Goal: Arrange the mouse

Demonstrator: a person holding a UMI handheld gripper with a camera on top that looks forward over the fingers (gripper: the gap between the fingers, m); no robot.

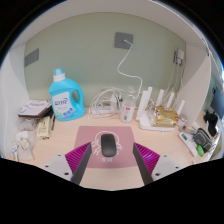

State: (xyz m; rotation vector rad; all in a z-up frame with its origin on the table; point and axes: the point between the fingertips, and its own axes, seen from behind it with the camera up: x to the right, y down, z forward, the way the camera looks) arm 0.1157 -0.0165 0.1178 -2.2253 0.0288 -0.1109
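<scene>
A dark grey mouse [109,146] lies on a pink mouse pad [90,139] with a white drawing, on a beige desk [60,138]. My gripper [111,158] is open. Its two fingers, with magenta pads [79,155], stand apart on either side of the mouse, with a gap at each side. The mouse rests on the pad between and just ahead of the fingertips.
A blue detergent bottle [63,96] stands at the back left. White cables and chargers [110,103] lie behind the pad. A white router [160,108] with antennas and small items stand at the right. Boxes [35,125] sit at the left. A wall socket [124,41] is above.
</scene>
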